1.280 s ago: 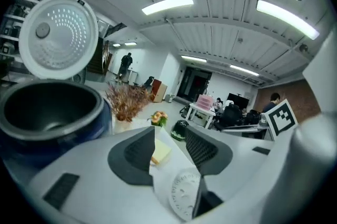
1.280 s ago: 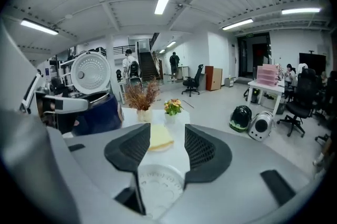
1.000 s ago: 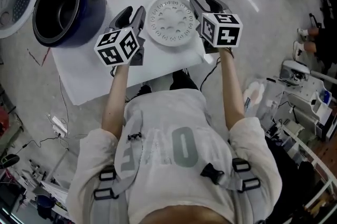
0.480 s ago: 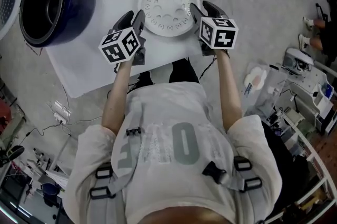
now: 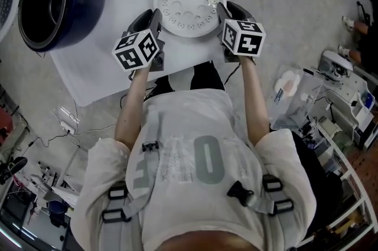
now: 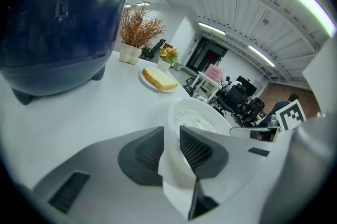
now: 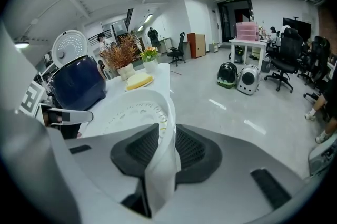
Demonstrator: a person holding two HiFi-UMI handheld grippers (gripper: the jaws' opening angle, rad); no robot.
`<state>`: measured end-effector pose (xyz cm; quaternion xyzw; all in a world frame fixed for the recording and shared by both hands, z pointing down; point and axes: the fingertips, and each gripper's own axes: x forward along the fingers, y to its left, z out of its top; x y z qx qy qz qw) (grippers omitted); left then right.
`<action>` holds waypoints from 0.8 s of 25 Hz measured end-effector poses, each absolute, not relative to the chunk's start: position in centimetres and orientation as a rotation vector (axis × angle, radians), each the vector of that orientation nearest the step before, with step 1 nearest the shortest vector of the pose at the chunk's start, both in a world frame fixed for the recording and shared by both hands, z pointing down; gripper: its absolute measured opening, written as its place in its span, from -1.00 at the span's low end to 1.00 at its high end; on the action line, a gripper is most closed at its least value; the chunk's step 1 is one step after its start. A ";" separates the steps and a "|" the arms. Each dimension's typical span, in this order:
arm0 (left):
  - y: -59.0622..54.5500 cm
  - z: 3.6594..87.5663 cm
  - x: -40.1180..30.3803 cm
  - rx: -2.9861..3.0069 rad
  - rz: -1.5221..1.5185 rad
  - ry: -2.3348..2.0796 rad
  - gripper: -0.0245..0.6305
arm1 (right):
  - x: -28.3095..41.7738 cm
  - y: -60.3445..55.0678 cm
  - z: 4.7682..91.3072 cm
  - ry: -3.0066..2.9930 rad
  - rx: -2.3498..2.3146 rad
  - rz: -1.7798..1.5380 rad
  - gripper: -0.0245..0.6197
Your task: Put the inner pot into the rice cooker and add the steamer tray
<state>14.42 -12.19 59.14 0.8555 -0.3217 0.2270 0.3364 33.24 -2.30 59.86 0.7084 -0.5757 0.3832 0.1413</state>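
White tabletop, five things sitting on it

The tabletop (image 5: 100, 69) is plain white and rectangular. A dark blue rice cooker (image 5: 59, 2) stands on its feet at the far left end with the lid flipped up. The white steamer tray (image 5: 189, 5), round and full of holes, is near the front edge, well apart from the cooker. Further back there's a small plate (image 6: 157, 85) with a yellow slab (image 6: 158, 78) on it; sponge or bread, honestly can't tell. Right at the far end are a dried plant (image 6: 135, 33) in a white pot and, beside it, a little flower pot (image 6: 168, 56).
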 end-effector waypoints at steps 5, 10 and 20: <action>-11.8 59.1 14.7 2.215 0.577 -0.828 -0.68 | 33.1 -2.2 59.8 -1.650 2.043 1.078 -0.61; -11.6 58.7 14.8 2.203 0.580 -0.836 -0.72 | 33.2 -2.2 59.5 -1.648 2.036 1.084 -0.62; -11.7 56.9 14.1 2.230 0.548 -0.852 -0.73 | 32.8 -2.9 57.5 -1.669 2.032 0.993 -0.63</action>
